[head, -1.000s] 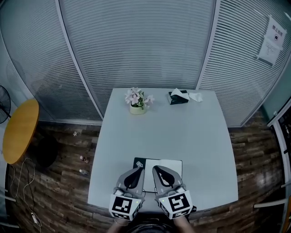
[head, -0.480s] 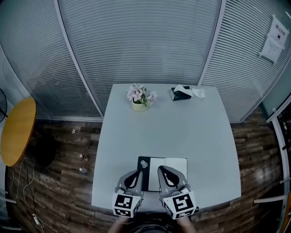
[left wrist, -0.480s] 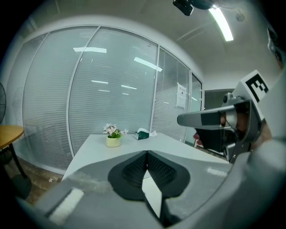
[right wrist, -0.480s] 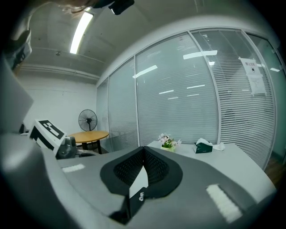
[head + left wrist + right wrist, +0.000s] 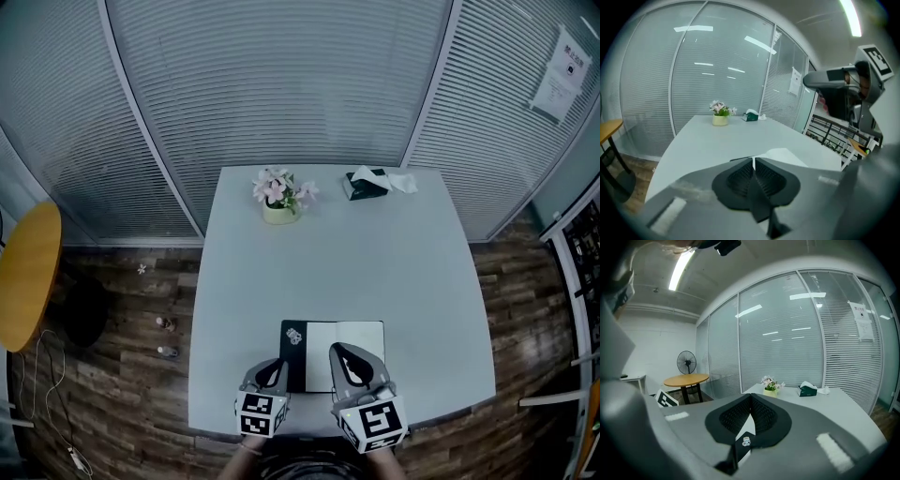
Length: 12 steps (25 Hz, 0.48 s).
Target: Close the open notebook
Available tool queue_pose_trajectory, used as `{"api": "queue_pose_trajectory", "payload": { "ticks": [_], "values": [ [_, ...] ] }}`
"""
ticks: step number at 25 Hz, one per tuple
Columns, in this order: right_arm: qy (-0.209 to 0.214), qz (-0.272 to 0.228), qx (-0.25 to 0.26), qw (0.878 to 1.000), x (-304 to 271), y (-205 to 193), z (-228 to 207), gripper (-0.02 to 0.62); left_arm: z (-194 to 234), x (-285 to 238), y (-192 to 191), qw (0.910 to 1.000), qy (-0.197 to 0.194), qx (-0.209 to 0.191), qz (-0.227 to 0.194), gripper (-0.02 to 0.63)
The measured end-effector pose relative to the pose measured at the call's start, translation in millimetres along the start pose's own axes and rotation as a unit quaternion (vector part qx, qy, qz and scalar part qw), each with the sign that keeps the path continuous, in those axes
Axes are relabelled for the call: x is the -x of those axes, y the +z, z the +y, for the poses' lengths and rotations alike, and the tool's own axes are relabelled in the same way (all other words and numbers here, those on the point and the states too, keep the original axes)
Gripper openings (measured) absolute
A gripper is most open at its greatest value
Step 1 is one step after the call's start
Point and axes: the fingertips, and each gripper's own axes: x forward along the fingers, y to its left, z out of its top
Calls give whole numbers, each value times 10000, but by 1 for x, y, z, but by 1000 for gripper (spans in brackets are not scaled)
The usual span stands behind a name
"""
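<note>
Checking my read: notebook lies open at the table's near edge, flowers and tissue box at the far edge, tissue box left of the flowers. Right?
Not quite: the tissue box is right of the flowers, not left, as the head view shows. The rest holds: the notebook lies open at the near edge of the table, the other two at the far edge.

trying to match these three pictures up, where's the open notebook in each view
Head view: notebook lies bottom centre, black cover on the left, white page on the right.
Left gripper view: only its white page shows, just beyond the jaw tips, right of centre.
Right gripper view: a thin strip shows low in the centre, through the slit between the jaws.
Shared landmark: the flower pot, beyond the notebook in all three.
</note>
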Motion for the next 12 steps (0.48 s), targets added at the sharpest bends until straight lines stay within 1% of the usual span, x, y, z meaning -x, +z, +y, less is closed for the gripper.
{"api": "queue_pose_trajectory", "payload": {
  "ticks": [3, 6, 10, 12],
  "values": [
    [-94, 57, -7, 9999, 3, -4, -4, 2, -1, -11, -25, 9993, -98, 58, 355, 23],
    [-177, 112, -33, 9998, 5, -10, -9, 2, 0, -20, -47, 9977, -152, 44, 657, 42],
    [-242, 148, -54, 9996, 5, -13, -13, 2, 6, -32, -71, 9946, -161, 267, 993, 83],
    [-251, 168, -54, 9995, 6, -15, -14, 2, 9, -37, -82, 9928, -115, 279, 1161, 112]
  ]
}}
